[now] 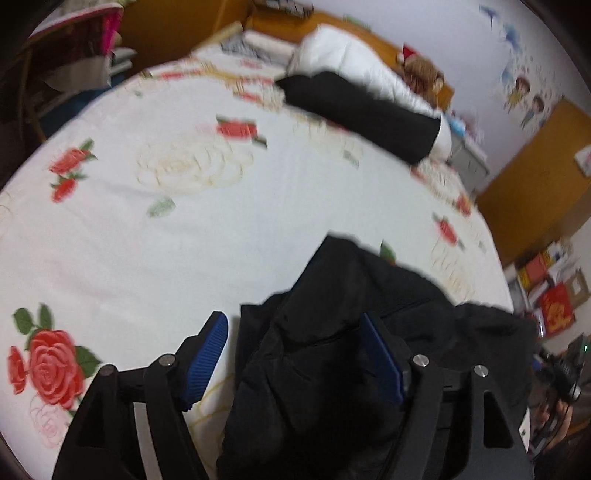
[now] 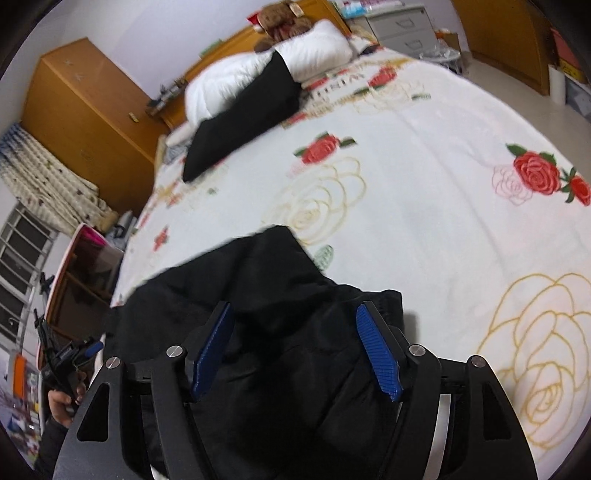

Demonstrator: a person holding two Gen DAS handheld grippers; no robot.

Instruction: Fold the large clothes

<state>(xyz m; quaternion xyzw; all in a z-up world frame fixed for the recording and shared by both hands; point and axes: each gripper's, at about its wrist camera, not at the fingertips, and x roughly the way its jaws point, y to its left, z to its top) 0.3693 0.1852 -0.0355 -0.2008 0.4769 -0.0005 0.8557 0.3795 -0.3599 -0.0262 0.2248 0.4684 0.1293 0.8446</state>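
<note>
Item one, the black padded garment (image 1: pixel 332 369): it lies bunched at the near edge of the bed, at 6 o'clock in both wrist views, puffy and creased, one flap reaching toward 12 o'clock. Whether it is fully folded you cannot tell from here; much of it runs out of view under the grippers.

Item two, your left gripper (image 1: pixel 295 358): jaws apart. The garment's thick edge sits between the blue pads (image 1: pixel 207 362), but neither pad presses it; the left-hand pad stands over bare sheet, and the right-hand one lies just beside the cloth or touching it.

Item three, your right gripper (image 2: pixel 299 350): jaws apart likewise, both pads over black fabric, nothing clamped.

Item four, the bedsheet (image 1: pixel 184 229): white with red and gold roses, flat, free from 9 to 1 o'clock beyond the garment.

Item five, a second dark garment (image 2: pixel 240 122): a flat, tidy shape near the white pillow (image 2: pixel 317 48) at 11 o'clock in the right view, well apart from your work. A plush bear (image 2: pixel 284 22) sits behind it.

Handling note: the step in hand reads as a release between folds.
- Before the next grasp, pick one layer edge at each side, not a wad.
- Padded cloth springs back, so press the crease flat before letting go.
- Keep both grippers level with each other so the fold line stays straight.
- The fabric is slippery-looking, so close fully on a seam.
</note>
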